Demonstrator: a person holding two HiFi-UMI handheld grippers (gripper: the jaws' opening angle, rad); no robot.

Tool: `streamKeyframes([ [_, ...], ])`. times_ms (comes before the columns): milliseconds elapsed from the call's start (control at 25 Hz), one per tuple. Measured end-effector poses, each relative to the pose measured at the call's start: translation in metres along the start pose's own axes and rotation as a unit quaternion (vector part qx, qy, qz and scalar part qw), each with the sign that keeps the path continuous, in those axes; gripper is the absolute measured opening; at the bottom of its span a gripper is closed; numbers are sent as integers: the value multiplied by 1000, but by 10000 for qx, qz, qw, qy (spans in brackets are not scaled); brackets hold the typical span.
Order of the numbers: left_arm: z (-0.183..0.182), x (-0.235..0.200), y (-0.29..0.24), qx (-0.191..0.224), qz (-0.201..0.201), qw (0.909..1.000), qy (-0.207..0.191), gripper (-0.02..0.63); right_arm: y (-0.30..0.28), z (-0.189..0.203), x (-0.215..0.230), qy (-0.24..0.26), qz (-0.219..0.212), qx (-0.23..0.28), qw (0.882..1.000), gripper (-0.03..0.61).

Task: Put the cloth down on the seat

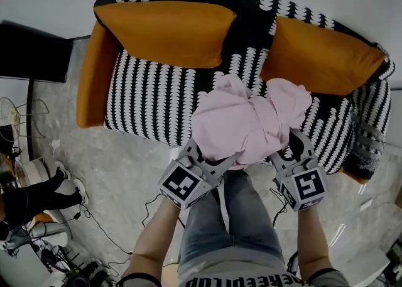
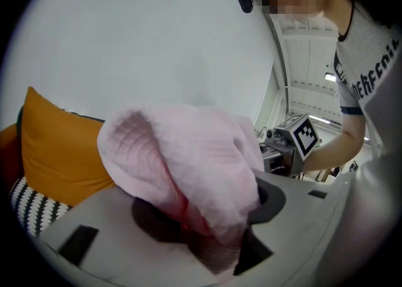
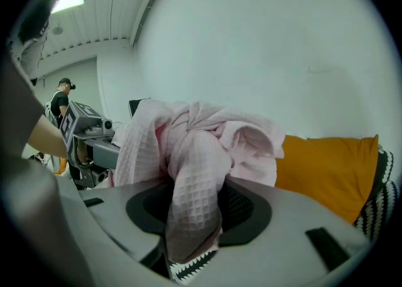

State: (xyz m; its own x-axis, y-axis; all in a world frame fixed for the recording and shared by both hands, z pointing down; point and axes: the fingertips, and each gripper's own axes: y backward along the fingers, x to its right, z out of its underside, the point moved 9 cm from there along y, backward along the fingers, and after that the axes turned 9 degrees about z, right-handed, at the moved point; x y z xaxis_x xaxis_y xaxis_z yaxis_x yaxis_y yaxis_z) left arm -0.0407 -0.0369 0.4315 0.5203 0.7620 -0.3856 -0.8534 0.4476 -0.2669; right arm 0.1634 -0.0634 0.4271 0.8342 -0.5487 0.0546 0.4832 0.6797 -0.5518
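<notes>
A bunched pink waffle cloth (image 1: 248,119) hangs in the air over the front edge of the black-and-white patterned sofa seat (image 1: 154,100). My left gripper (image 1: 212,157) is shut on the cloth's lower left part. My right gripper (image 1: 293,144) is shut on its lower right part. In the left gripper view the cloth (image 2: 188,160) spills up out of the left gripper (image 2: 202,232) and hides the jaw tips. A thick fold of the cloth (image 3: 195,173) is pinched in the right gripper (image 3: 191,220) in the right gripper view.
Two orange cushions (image 1: 166,31) (image 1: 317,56) lean on the sofa back, and an orange armrest (image 1: 94,75) closes the left end. My legs in jeans (image 1: 235,216) stand at the sofa front. Cables (image 1: 94,223) and another person's shoes (image 1: 69,182) lie on the floor at left.
</notes>
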Motion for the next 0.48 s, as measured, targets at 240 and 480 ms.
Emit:
streamKeyframes([
  [240,36,-20,-16,-146,-24,9998,159,247,-27,36,7,-42,-14,-259,9997,181],
  [480,65,-33,-26,-313,-55,9990,304,247,-45,65,9,-98,-30,-477,9988,181],
])
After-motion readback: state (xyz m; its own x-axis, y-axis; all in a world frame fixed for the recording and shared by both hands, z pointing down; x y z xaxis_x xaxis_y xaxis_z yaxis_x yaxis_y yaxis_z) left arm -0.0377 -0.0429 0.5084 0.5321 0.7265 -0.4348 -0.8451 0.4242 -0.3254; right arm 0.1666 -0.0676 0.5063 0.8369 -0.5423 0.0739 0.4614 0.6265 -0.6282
